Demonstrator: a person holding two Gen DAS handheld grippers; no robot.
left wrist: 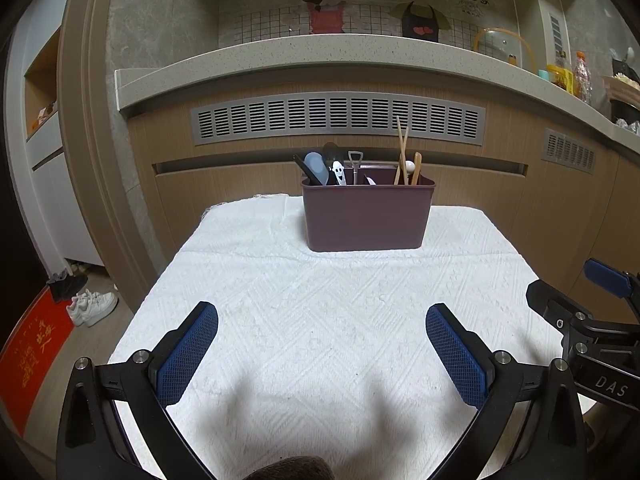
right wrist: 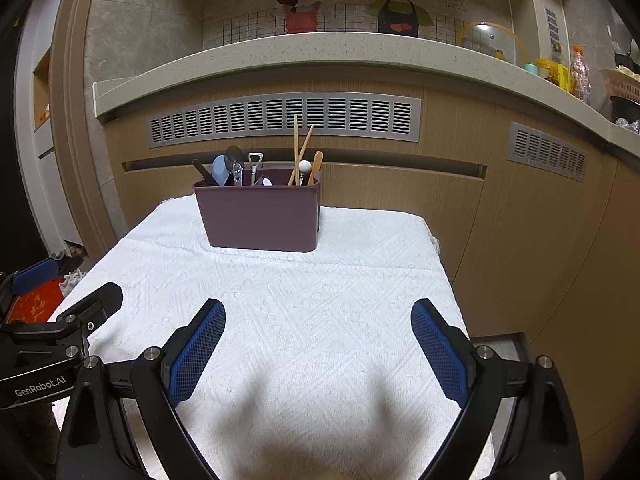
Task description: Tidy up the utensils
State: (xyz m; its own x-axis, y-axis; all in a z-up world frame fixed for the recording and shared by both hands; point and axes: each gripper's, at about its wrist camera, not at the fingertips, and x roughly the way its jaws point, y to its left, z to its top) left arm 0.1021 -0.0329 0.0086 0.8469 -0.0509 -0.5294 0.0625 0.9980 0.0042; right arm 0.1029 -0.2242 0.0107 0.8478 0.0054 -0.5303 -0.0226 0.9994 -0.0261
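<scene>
Left gripper [left wrist: 322, 316] and right gripper [right wrist: 318, 314] both spread wide, empty. Chopsticks [left wrist: 401, 148] at 12 o'clock in caddy [left wrist: 366, 216]: light, stiff, likely slippery; pinch the upper shafts.

I hold two grippers, my left gripper [left wrist: 322, 354] and my right gripper [right wrist: 318, 350], each with two blue pads spread wide apart and nothing between them. One white cloth [left wrist: 320, 320] covers the surface in front of me. On it stands one dark purple holder [left wrist: 366, 216]. In its left part I count one light blue spoon [left wrist: 316, 168], two dark utensils, one white utensil with a face on it [left wrist: 339, 172] and one small metal shovel-shaped spoon [left wrist: 355, 162]. In its right part I count two chopsticks [left wrist: 401, 148], one wooden handle [left wrist: 417, 168] and one white ball-topped utensil [right wrist: 305, 167]. A further pale tip shows near the middle; I cannot tell what it is.
</scene>
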